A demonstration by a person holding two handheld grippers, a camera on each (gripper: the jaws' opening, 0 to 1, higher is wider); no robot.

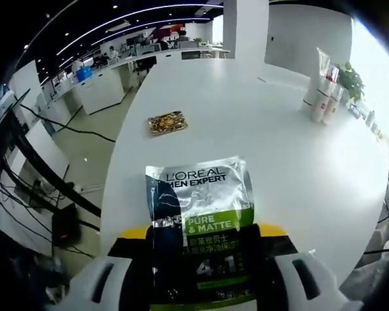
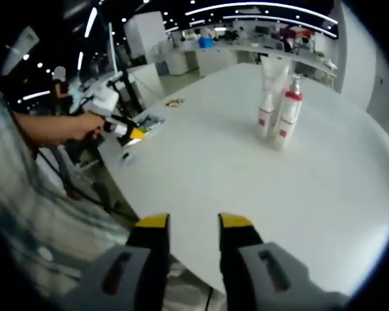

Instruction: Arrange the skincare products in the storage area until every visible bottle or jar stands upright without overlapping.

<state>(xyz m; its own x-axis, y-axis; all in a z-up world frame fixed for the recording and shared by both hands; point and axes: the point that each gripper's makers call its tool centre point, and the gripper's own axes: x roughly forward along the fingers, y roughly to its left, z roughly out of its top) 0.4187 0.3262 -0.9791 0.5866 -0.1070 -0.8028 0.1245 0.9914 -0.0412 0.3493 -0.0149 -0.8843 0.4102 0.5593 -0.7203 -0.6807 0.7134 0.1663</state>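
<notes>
Room: open office, ceiling light strips, white counters and desks at the back, cables on the floor beside the table.
Table (image 1: 279, 168): white, large, rounded edge; carries the skincare products.
Sachet (image 1: 201, 207): silver L'Oréal Men Expert pack with a green "Pure & Matte" band, lying flat near the table edge; lower part between the jaws of the left gripper (image 1: 204, 272).
Left gripper jaws: clenched on the sachet, yellow-tipped black pads on either side of it.
Left gripper, from the right gripper view (image 2: 120, 126): held by a person's hand (image 2: 78, 126) at the table's far left edge, sachet (image 2: 149, 123) at its tip.
Bottles (image 2: 279, 110): white with red labels, standing upright in a tight cluster, well apart from the sachet; same cluster at the far right in the left gripper view (image 1: 324, 91).
Gold packet (image 1: 167, 122): small, shiny, flat on the table beyond the sachet, apart from it.
Right gripper (image 2: 191, 223): jaws released, a gap between the yellow tips, nothing between them, hovering over the near table edge.
</notes>
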